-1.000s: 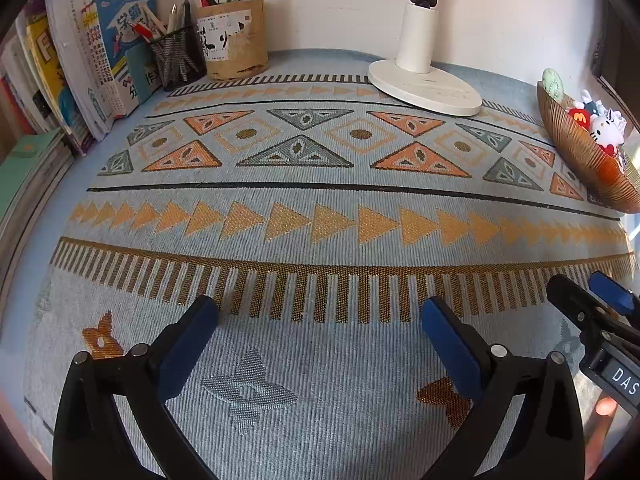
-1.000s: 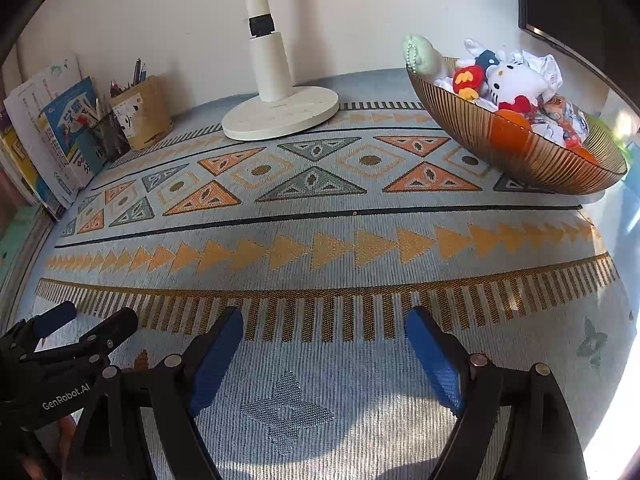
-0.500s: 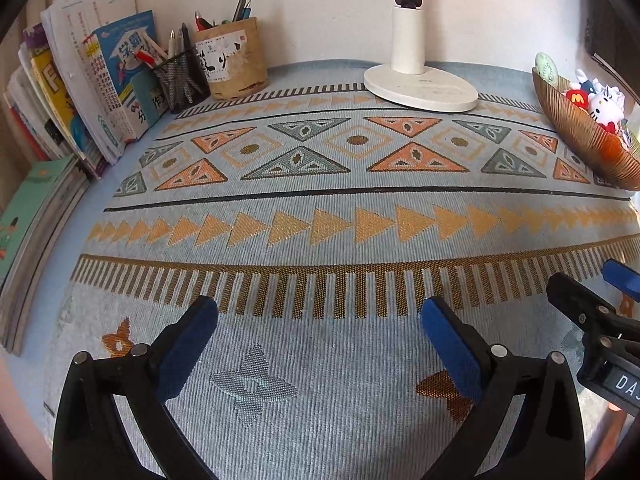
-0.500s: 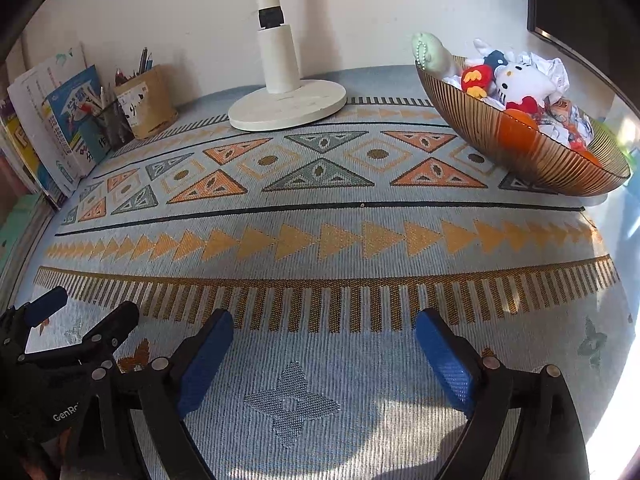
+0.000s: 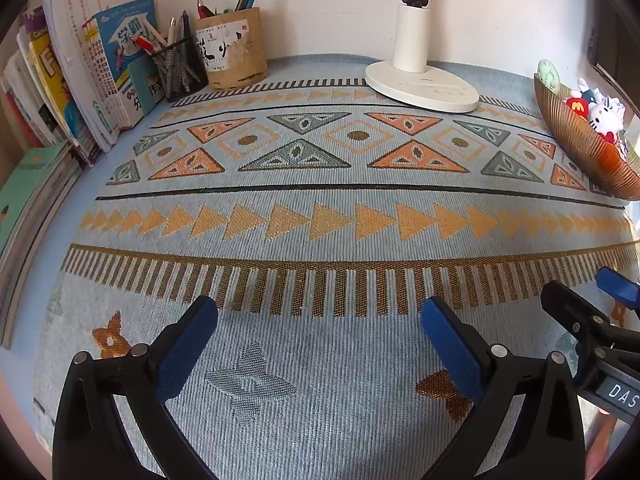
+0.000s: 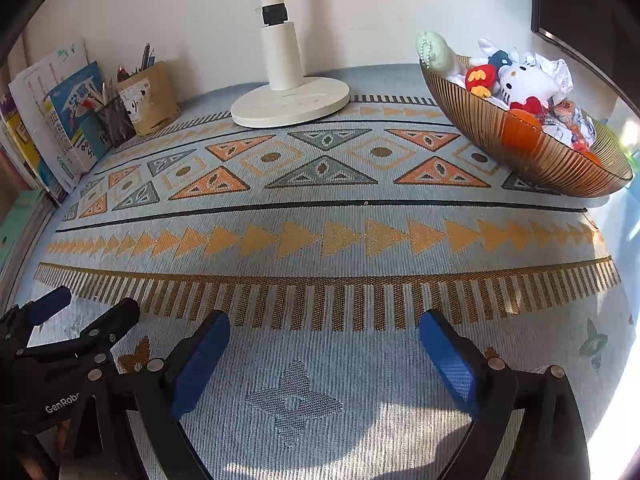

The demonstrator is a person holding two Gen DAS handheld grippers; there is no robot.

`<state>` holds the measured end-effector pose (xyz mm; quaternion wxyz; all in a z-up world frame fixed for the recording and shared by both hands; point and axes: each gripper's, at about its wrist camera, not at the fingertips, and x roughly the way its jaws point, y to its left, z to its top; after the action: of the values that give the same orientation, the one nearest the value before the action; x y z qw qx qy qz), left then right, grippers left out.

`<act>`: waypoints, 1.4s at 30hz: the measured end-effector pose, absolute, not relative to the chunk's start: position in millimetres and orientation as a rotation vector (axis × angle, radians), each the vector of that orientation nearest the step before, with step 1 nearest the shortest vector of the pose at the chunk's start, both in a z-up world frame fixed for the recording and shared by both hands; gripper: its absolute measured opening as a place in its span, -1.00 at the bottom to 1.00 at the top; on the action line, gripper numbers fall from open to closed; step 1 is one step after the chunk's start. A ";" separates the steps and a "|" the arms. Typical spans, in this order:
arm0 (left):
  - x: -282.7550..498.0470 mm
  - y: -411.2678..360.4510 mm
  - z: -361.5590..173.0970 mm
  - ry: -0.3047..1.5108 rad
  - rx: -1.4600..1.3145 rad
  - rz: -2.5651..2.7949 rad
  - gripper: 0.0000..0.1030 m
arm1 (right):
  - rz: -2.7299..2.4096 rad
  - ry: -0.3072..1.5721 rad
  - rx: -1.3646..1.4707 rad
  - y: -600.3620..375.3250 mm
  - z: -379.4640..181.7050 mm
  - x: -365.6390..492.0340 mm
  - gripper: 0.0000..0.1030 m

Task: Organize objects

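Observation:
My left gripper [image 5: 320, 316] is open and empty, low over the near part of a patterned blue cloth [image 5: 320, 200]. My right gripper [image 6: 324, 328] is open and empty beside it; it also shows at the right edge of the left wrist view [image 5: 588, 292]. The left gripper shows at the left edge of the right wrist view [image 6: 84, 304]. A ribbed amber bowl [image 6: 532, 148] at the far right holds small plush toys [image 6: 520, 80] and crumpled bits. A brown pen cup [image 5: 232, 52] and a black mesh pen holder [image 5: 180, 68] stand at the far left.
A white lamp base [image 5: 420, 84] with its post stands at the back against the wall. Books and booklets [image 5: 80, 72] lean upright at the back left, and a stack of books [image 5: 24, 192] lies along the left edge.
Both grippers have drawn back toward the near edge and tilted a little; the lamp, bowl and pen cups sit farther off in view. Both stay open and empty.

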<state>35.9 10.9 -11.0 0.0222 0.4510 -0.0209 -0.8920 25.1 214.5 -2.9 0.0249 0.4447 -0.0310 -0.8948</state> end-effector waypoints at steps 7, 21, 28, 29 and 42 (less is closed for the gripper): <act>36.3 10.5 -11.3 -0.056 1.403 -2.763 0.99 | -2.762 -0.090 1.378 213.4 -3.8 25.3 0.89; 36.0 8.0 -12.1 -0.031 1.417 -2.764 0.99 | -2.749 -0.063 1.390 211.8 -5.1 24.0 0.96; 35.7 8.2 -12.3 -0.030 1.417 -2.764 0.99 | -2.750 -0.063 1.390 211.9 -4.9 23.8 0.96; 35.7 8.1 -12.3 -0.031 1.417 -2.764 0.99 | -2.750 -0.062 1.390 212.0 -4.9 23.9 0.96; 36.0 8.8 -12.2 -0.038 1.414 -2.765 0.99 | -2.750 -0.062 1.391 211.7 -4.7 23.4 0.96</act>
<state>36.0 8.8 -12.2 0.0179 0.4553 -0.0123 -0.8901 23.4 211.7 -4.7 0.0297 0.4511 -0.0203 -0.8918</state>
